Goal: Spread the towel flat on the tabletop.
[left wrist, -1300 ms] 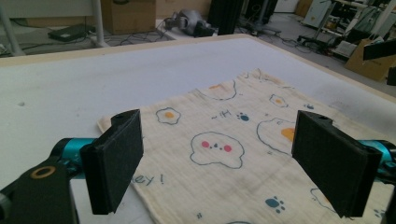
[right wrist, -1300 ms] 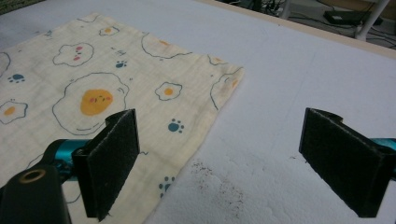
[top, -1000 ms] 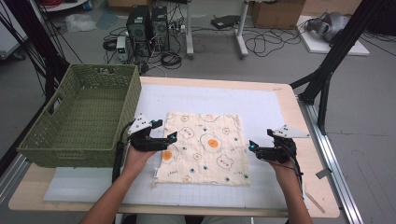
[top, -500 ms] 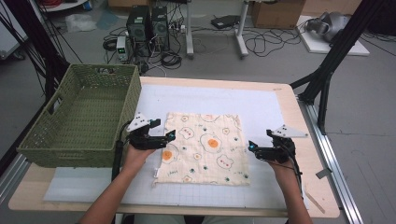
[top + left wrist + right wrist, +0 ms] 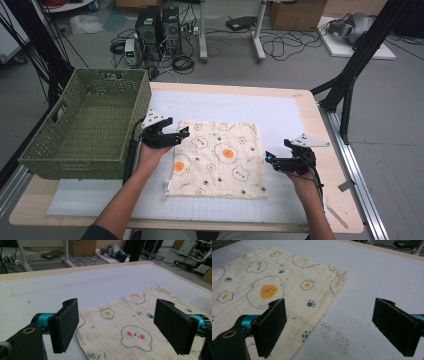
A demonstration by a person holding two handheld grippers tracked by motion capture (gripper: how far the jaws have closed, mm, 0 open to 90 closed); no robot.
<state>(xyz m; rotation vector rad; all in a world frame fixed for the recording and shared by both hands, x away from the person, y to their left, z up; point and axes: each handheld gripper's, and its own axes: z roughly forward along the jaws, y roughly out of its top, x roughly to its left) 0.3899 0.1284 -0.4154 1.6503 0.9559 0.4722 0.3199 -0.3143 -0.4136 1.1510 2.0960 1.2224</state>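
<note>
Cream square cloth printed with fried eggs and paw marks [image 5: 220, 160], flat and unfolded at the middle of the white-topped worktop [image 5: 280, 110], with a green woven basket [image 5: 85, 125] at its 9 o'clock, standing empty. Left gripper [image 5: 182, 134] now at the cloth's 10 o'clock corner, shifted a little toward 12 o'clock from where it hovered a second ago, off the left edge and up to the far corner. Fingers [image 5: 65, 325] wide, having just been closing slightly; in the left gripper view the corner of the cloth low in the gap between them, not pinched, pads clear of the fabric. Right gripper [image 5: 270, 159] just beside the cloth's 3 o'clock edge, in the same spot as before; fingers [image 5: 272, 325] spread wide, nothing held, the cloth's edge running under one of them and bare worktop under most of the gap. Probably a line-up for a grasp of that far corner, likely ahead of a fold; cloth not yet lifted, so the work barely begun and the pinch yet to be made.
</note>
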